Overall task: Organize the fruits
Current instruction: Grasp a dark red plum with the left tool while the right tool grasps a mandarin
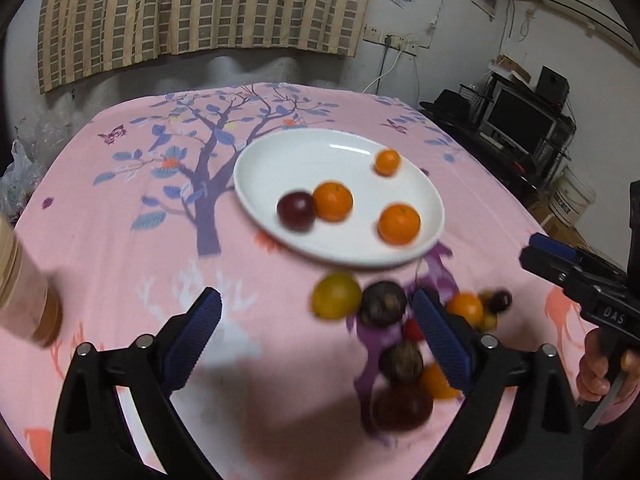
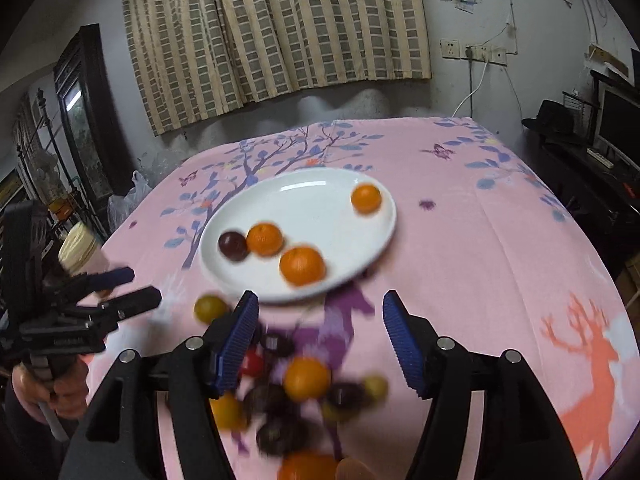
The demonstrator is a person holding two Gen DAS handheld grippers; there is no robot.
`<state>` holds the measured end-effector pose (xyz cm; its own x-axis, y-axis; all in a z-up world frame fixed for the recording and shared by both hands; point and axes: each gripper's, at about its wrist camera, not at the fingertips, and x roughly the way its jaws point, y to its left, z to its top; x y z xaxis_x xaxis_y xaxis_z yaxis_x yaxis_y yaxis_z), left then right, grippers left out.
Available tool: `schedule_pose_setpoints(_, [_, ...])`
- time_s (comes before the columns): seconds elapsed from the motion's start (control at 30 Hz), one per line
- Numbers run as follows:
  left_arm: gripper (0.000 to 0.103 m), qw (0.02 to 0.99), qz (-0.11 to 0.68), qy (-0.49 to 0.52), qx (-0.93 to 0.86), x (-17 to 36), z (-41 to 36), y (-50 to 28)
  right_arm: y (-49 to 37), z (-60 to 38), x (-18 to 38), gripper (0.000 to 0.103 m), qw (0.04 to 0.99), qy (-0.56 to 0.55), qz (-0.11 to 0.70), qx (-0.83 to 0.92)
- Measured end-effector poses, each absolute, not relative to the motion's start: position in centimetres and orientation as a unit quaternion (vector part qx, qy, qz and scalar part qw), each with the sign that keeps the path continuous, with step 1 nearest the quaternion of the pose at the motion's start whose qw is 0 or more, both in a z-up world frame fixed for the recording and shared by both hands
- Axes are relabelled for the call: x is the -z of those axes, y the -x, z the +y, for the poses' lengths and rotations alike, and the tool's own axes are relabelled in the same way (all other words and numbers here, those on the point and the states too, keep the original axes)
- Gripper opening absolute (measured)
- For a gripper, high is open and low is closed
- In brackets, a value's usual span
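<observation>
Both my left gripper and right gripper gape, released, grasping nothing. The loose fruit pile lies at six o'clock of the white plate; I should straddle one orange squarely before squeezing

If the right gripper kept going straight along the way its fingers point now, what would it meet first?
Probably the loose fruit pile on the pink tablecloth, since an orange and dark plums lie between the open right gripper fingers. The white plate lies beyond. Blur makes depth uncertain.

Two near, downward wrist views, perhaps sharing plate
</observation>
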<state>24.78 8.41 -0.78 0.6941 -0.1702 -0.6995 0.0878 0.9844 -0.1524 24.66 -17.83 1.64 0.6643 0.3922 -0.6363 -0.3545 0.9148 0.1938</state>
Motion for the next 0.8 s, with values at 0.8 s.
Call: schedule_pose_setpoints(0.8, [0.093, 0.904, 0.404, 0.018, 0.136, 3.6, 6.2, -18.8, -21.5, -17.8, 5.1, 0.043, 0.855, -0.032, 0.465, -0.227])
